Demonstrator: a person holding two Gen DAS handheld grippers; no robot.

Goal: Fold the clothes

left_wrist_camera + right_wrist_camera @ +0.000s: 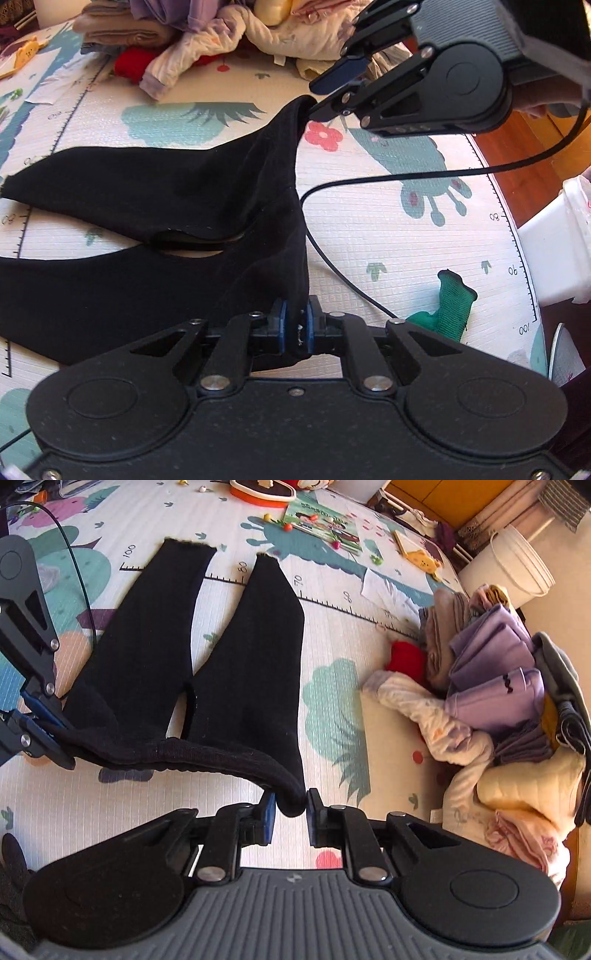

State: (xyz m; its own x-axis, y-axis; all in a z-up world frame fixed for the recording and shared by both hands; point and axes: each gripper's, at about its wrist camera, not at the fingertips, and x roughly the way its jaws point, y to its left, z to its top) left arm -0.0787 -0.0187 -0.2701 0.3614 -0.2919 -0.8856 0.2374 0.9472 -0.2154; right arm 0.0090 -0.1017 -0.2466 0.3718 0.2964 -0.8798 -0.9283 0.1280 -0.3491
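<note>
Near a white bucket (509, 566), left claw (297, 326) and right claw (291, 812) each clamp the black pants (207, 672).

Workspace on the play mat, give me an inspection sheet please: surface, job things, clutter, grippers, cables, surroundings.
Surface: printed foam play mat with ruler markings.
Job's things: black knit leggings, legs flat, waistband lifted.
Clutter: pile of unfolded pastel clothes, green knit glove, picture book.
Grippers: left gripper and right gripper each shut on a waistband end.
Cables: black cable lying across the mat.
Surroundings: white plastic bucket, wooden floor.
</note>
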